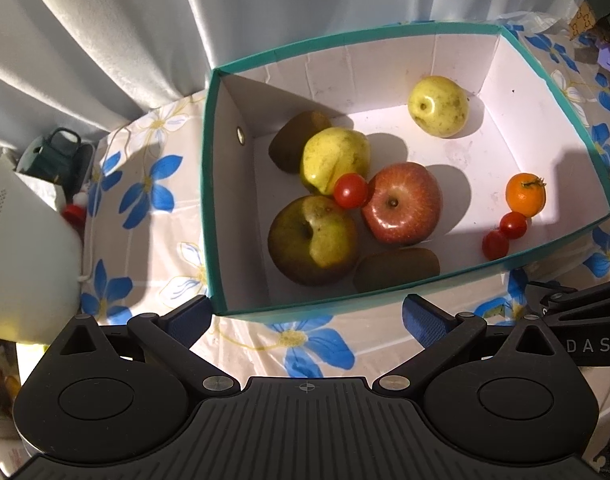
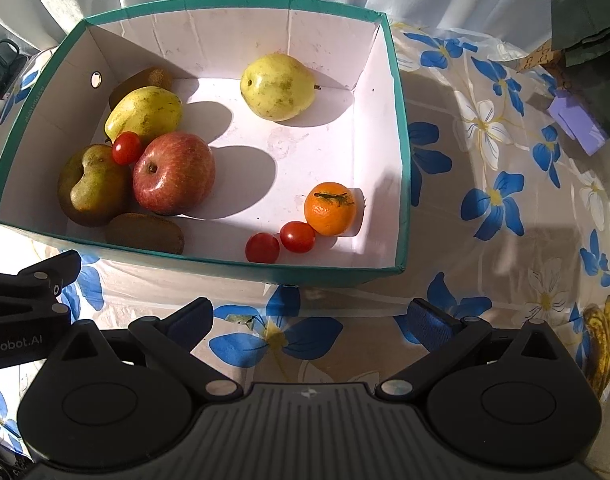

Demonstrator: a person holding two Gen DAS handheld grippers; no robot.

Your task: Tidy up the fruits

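A teal box (image 1: 385, 34) (image 2: 399, 160) with a white inside stands on the flowered tablecloth and holds fruit. Inside lie a red apple (image 1: 401, 202) (image 2: 173, 174), a green-brown apple (image 1: 311, 240) (image 2: 91, 186), two yellow pears (image 1: 335, 158) (image 2: 279, 86), two kiwis (image 1: 397, 268) (image 2: 145, 232), a mandarin (image 1: 525, 194) (image 2: 329, 208) and three cherry tomatoes (image 1: 349, 191) (image 2: 297, 236). My left gripper (image 1: 305, 320) is open and empty just before the box's near wall. My right gripper (image 2: 311, 320) is open and empty over the cloth, near the box's front right corner.
A white appliance (image 1: 21, 248) and a dark green mug (image 1: 53, 152) stand left of the box. A lilac block (image 2: 577, 124) and dark green boxes (image 2: 585, 20) sit at the far right. A banana (image 2: 603, 344) lies at the right edge. White curtains hang behind.
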